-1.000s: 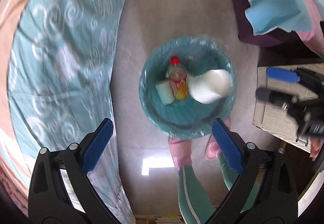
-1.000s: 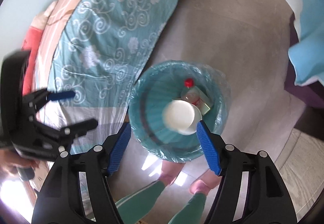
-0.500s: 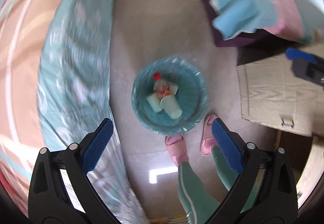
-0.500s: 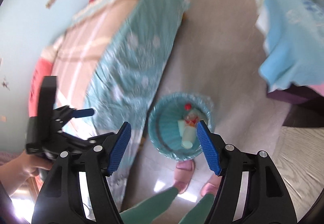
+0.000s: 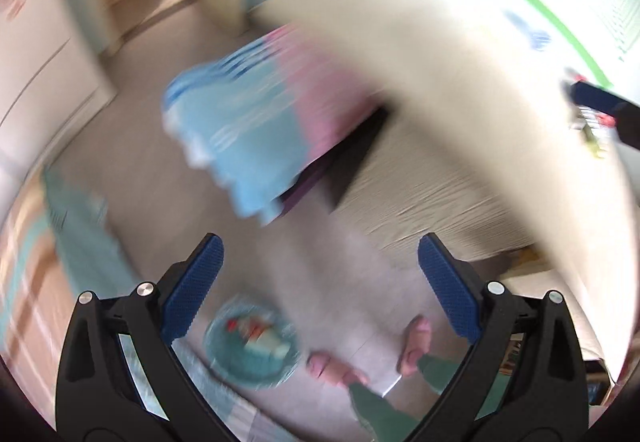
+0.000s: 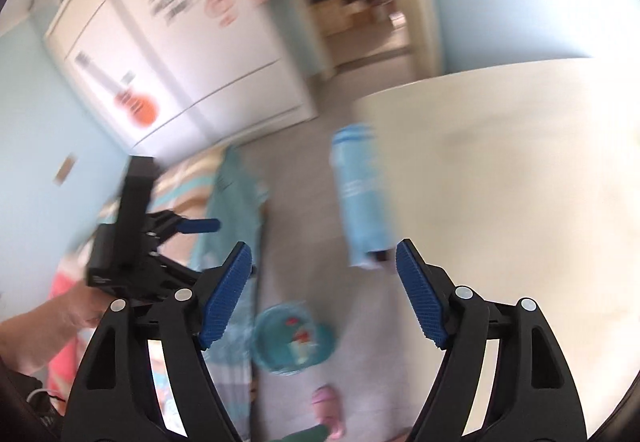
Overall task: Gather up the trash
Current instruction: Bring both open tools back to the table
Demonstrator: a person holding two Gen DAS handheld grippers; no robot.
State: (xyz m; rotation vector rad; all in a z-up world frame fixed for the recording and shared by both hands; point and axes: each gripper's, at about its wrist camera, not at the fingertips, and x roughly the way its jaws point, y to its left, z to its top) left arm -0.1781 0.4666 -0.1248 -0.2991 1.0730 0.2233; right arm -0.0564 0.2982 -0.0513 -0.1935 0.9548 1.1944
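Now my left hand-held gripper (image 5: 318, 266) is wide open and holds nothing. My right hand-held gripper (image 6: 324, 274) is opening, with nothing between its blue pads (image 6: 226, 298). Far below both, on the floor (image 5: 352, 274), sits the teal bin (image 6: 294, 344) with trash (image 6: 300, 336) inside, beside the bed (image 6: 234, 186).

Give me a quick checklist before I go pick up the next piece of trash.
1. Left gripper empty: ok, nothing between the pads.
2. Right gripper empty: ok, jaws opening, nothing between them.
3. Trash bin upright on the floor: ok.
4. Earlier trash in the bin, bottle included: ok.
5. Next piece on the table: cannot tell, too blurred.
6. Slippered feet clear of the bin: ok.
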